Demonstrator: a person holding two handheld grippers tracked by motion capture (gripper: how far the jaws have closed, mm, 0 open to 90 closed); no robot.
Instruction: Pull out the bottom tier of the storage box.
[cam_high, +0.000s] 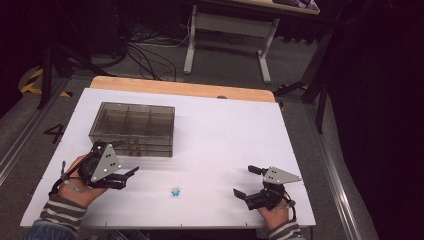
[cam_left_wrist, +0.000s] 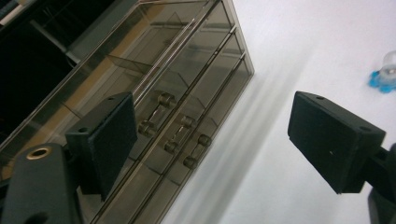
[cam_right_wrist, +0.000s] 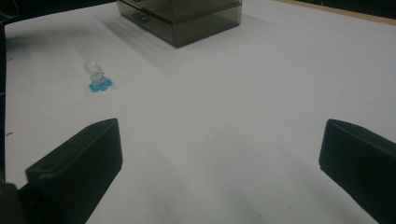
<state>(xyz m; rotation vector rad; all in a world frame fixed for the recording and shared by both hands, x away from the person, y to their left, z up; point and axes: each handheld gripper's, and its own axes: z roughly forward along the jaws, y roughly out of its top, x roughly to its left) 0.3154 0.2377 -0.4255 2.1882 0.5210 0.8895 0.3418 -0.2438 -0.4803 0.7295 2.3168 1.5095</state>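
White tabletop (cam_high: 225, 130), dim workshop floor behind: both pairs of jaws stand wide apart and hold nothing. Left gripper (cam_high: 131, 172) sits just before the smoked plastic drawer box (cam_high: 132, 127), facing its small handles (cam_left_wrist: 175, 130); right gripper (cam_high: 245, 181) rests well apart. Between them lies a small clear ring on a blue flower base (cam_high: 175, 191). Such a light piece could likely skid or tip if one pad nudges it first.
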